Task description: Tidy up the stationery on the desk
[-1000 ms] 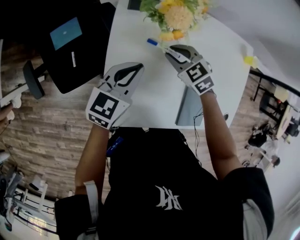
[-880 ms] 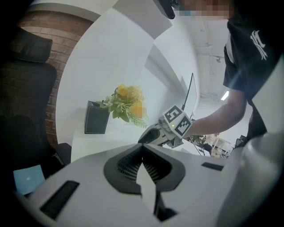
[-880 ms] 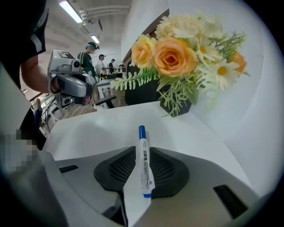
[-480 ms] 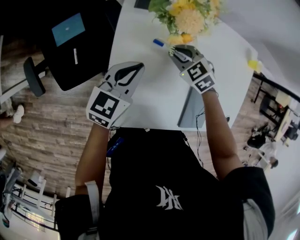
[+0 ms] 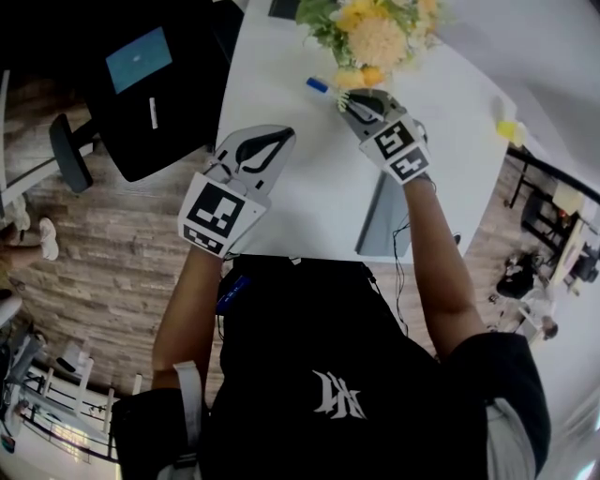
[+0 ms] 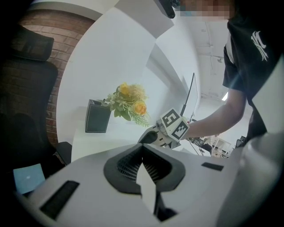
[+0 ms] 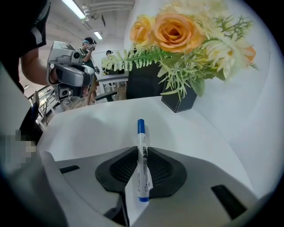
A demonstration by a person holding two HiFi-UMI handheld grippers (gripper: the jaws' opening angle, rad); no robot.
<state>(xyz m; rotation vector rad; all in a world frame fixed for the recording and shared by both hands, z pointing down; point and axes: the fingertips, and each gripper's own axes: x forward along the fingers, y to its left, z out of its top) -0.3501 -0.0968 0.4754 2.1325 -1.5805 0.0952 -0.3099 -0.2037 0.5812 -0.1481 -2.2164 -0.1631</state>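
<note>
right gripper [image 7: 141, 150]: jaws have just been closing; pads now pressed on marker [image 7: 142, 170]
marker: between the right pads, blue cap jutting past the fingertips, over desk [image 5: 309, 197]
left gripper [image 6: 143, 155]: jaws together, nothing between them
flowers [image 7: 177, 40]: just beyond right fingertips

Dark print on marker [image 7: 142, 165] barrel, too small to read. White logo on shirt [image 5: 281, 361], illegible.

White desk [image 5: 309, 202], wood-plank floor [image 5: 112, 253], black office chair [image 5: 141, 117] beside it; brick wall [image 6: 37, 22], ceiling strip lights [image 7: 73, 8]
</note>
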